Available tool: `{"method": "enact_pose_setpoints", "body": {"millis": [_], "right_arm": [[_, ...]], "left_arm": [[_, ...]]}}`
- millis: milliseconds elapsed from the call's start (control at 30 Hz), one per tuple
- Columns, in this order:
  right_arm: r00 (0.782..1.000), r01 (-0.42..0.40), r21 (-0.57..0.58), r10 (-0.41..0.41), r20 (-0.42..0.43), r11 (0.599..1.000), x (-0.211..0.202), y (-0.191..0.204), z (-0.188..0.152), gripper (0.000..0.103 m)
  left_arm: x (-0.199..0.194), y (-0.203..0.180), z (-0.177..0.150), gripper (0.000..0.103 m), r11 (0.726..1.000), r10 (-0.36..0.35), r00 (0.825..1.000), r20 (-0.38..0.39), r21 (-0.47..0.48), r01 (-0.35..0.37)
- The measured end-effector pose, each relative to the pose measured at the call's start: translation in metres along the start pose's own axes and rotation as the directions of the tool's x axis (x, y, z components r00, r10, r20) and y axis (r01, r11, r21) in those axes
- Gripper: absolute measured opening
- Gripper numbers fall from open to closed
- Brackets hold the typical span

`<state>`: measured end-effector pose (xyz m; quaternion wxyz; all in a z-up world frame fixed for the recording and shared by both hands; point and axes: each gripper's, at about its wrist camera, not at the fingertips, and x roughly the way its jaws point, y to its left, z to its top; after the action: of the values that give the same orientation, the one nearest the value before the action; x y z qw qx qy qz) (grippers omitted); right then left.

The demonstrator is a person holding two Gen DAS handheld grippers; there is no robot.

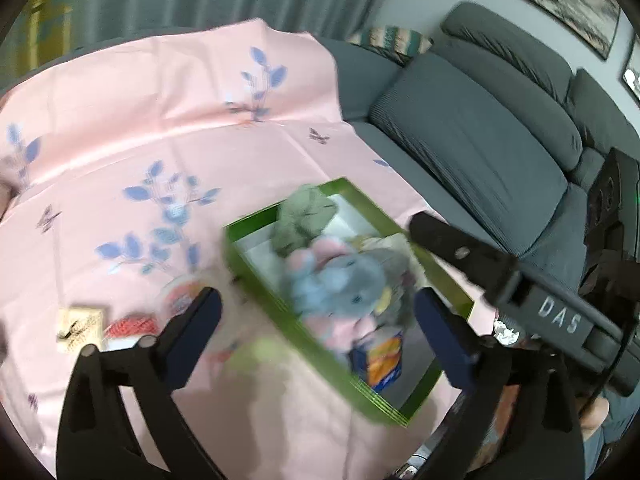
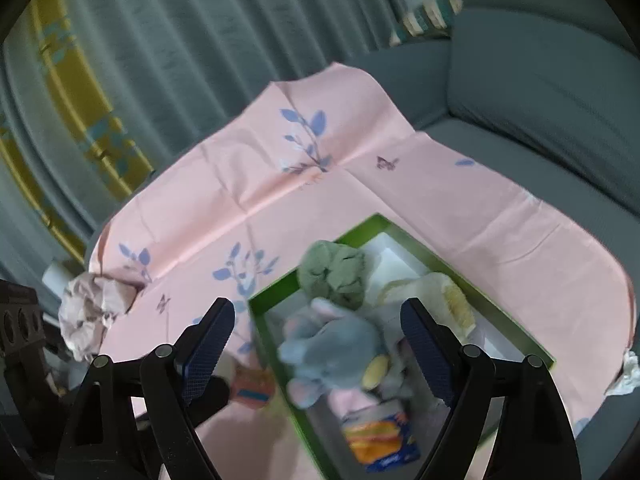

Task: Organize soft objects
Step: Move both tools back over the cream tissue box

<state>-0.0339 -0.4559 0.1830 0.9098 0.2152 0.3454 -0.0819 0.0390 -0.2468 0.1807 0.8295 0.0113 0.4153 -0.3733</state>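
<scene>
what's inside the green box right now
Inside the green box: a blue-and-pink plush toy, a green cloth, a cream soft item and an orange-blue packet. Whatever lies beneath the toys is hidden.

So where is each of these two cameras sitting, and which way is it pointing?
Left wrist: rides the left tool, looking down past its open fingers at the green box on the pink cloth; the right tool crosses the view.
Right wrist: rides the right tool, facing the same box, fingers open.
Shared: box, blue plush, cloth, grey sofa.
</scene>
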Motion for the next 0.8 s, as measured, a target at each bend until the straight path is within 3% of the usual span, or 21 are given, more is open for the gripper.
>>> {"method": "enact_pose_setpoints", "body": {"millis": [133,267,400,533,800], "right_arm": [[1.0,-0.009,-0.049,0.01,0.016,0.999,-0.013,0.03,-0.019,0.089],[0.996,-0.075,-0.116,0.07,-0.052,0.99,-0.012,0.063,-0.047,0.089],[0.989,-0.092,-0.179,0.068,-0.132,0.98,-0.003,0.093,-0.073,0.089],[0.977,-0.12,-0.244,0.07,-0.203,0.962,0.007,0.124,-0.096,0.089],[0.929,-0.245,-0.227,0.161,-0.333,0.943,0.029,0.177,-0.115,0.089]], "left_arm": [[-0.042,0.033,-0.022,0.1,0.995,0.076,0.997,0.033,-0.069,-0.074],[-0.076,0.065,-0.048,0.101,0.975,0.189,0.98,0.064,-0.132,-0.179],[-0.099,0.102,-0.085,0.101,0.94,0.277,0.96,0.045,-0.222,-0.26],[-0.103,0.132,-0.122,0.101,0.906,0.313,0.95,-0.011,-0.297,-0.302],[-0.105,0.18,-0.183,0.101,0.844,0.328,0.939,-0.104,-0.415,-0.341]]}}
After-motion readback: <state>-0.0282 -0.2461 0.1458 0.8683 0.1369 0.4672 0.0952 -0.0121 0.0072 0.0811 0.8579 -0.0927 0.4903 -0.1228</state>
